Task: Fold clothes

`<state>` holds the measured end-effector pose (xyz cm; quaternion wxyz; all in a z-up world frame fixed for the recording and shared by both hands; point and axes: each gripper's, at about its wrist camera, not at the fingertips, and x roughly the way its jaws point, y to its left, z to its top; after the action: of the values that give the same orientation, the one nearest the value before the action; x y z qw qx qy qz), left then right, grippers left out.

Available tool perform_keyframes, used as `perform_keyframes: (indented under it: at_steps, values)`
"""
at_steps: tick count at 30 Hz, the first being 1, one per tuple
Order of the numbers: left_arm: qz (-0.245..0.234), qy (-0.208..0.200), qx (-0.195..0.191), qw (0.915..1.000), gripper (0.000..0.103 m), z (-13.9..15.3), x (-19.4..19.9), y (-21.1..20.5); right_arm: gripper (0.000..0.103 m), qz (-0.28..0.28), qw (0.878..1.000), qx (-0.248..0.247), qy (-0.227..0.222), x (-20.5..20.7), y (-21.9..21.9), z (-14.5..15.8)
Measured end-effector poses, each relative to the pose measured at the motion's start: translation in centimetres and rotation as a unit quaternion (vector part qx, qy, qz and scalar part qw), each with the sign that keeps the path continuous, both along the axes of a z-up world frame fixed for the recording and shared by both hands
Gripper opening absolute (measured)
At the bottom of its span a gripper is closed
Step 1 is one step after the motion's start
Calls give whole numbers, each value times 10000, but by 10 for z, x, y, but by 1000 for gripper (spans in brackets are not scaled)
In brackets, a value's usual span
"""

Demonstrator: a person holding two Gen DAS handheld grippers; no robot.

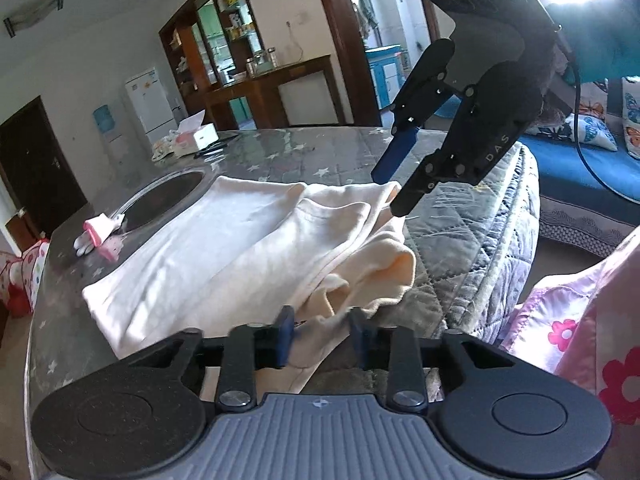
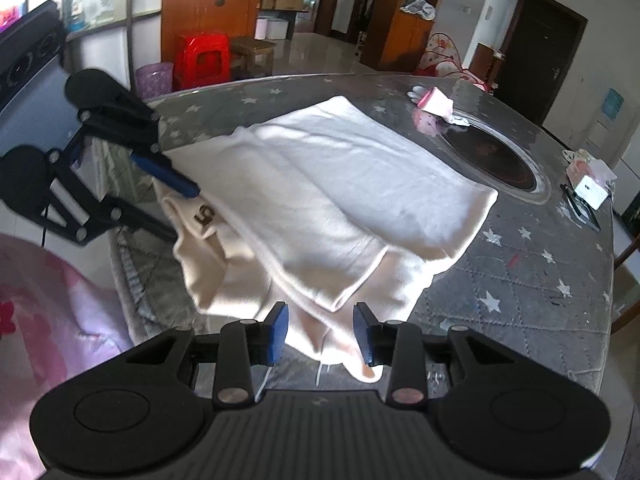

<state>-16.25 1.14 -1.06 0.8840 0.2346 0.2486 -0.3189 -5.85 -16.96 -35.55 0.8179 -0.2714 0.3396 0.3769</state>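
A cream garment (image 1: 224, 248) lies partly folded on the grey star-print table cover (image 1: 320, 152), with its near end bunched at the table's edge. It also shows in the right wrist view (image 2: 340, 200), with a dark printed mark on a hanging part. My left gripper (image 1: 322, 330) is open, its blue pads either side of the bunched near end. My right gripper (image 2: 322, 330) is open over the garment's hanging corner. In the left wrist view the right gripper (image 1: 394, 192) stands at the garment's far corner, jaws apart. In the right wrist view the left gripper (image 2: 176, 204) is at the garment's left end.
A round dark inset (image 2: 492, 160) sits in the table beyond the garment. Small pink and white socks (image 2: 436, 110) lie beside it. A tissue box (image 1: 196, 140) stands at the far side. A blue sofa (image 1: 580, 172) lies beyond the table. A person's pink floral clothing (image 1: 592, 320) is close by.
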Motion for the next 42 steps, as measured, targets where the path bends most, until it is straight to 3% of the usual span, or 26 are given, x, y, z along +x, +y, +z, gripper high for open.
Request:
perform_keyframes:
  at_steps: [1, 4, 7, 10, 16, 21, 25, 26, 30, 35, 42]
  values:
    - [6, 8, -15, 10000, 15, 0, 1, 0, 47, 61, 9999, -69, -50, -3, 0, -1]
    - [106, 79, -199, 9997, 10, 6, 8, 4, 49, 275, 9992, -231, -170, -11, 2, -3]
    - [237, 170, -435, 9986, 10, 13, 17, 9, 51, 465, 9981, -311, -260, -17, 5, -4]
    - [367, 260, -670, 9967, 10, 21, 27, 14, 61, 655, 9963, -345, -440, -20, 10, -6]
    - [518, 421, -991, 9928, 9, 31, 45, 21, 60, 1044, 9911, -366, -734, -20, 28, -17]
    - [554, 556, -1158, 9902, 9, 34, 50, 27, 50, 966, 9929, -198, -668, -5, 39, -25]
    - [544, 568, -1172, 9900, 10, 31, 45, 31, 25, 675, 9973, -37, -273, 15, 42, -27]
    - [540, 555, -1149, 9904, 13, 30, 42, 31, 20, 599, 9981, 65, -129, 20, 41, -25]
    - [531, 407, -1054, 9922, 20, 28, 28, 36, 15, 365, 9982, 413, 253, 34, 35, -14]
    - [703, 177, -850, 9937, 49, 22, 11, 41, 14, 256, 9975, 542, 386, 41, 36, -6]
    - [719, -233, -84, 9971, 54, -2, -2, 28, 14, 146, 9971, 595, 450, 46, 38, -2]
